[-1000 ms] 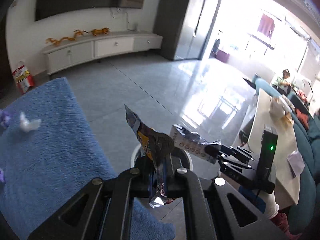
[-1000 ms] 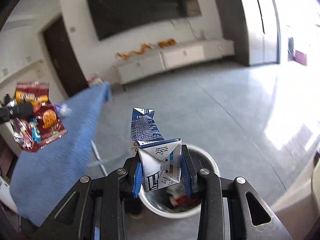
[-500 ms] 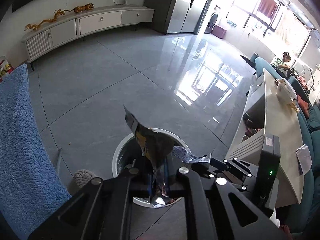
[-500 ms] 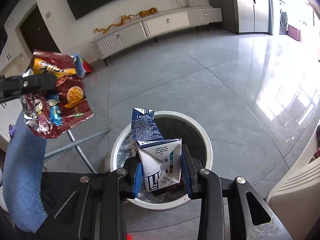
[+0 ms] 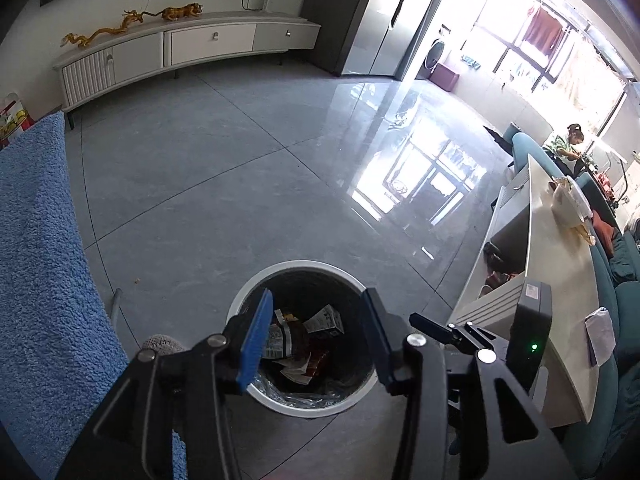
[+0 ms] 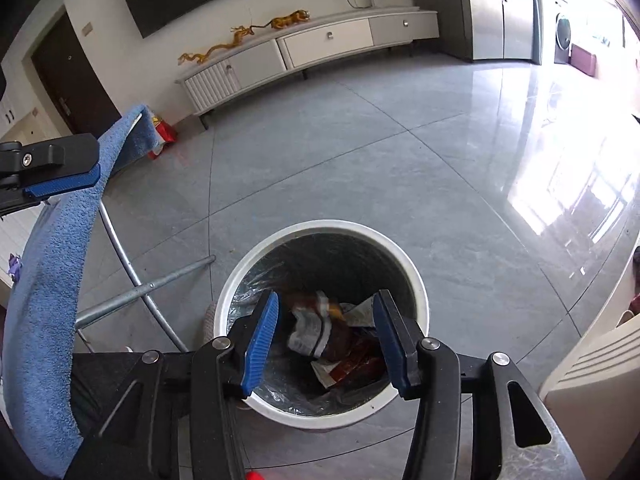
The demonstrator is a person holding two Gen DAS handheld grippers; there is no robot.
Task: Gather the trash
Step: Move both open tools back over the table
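Note:
A round white trash bin (image 5: 280,270) with a dark liner stands on the grey floor, seen also in the right wrist view (image 6: 416,280). Inside lie the snack wrapper (image 5: 294,340) and the milk carton (image 5: 326,320); the wrapper (image 6: 316,328) and crumpled carton (image 6: 360,314) show in the right view too. My left gripper (image 5: 316,308) is open and empty above the bin. My right gripper (image 6: 326,312) is open and empty above the bin. The other gripper's fingers (image 5: 430,326) show at the right of the left wrist view, and a finger (image 6: 60,184) at the left of the right.
A blue towel-covered table (image 5: 36,260) on metal legs (image 6: 132,276) stands left of the bin. A white TV cabinet (image 5: 180,52) lines the far wall. A white long table (image 5: 560,292) and teal sofa are at the right. A purple scrap (image 6: 14,266) lies on the towel.
Both grippers moved over the bin and opened. The snack wrapper and the milk carton dropped from them into the bin.

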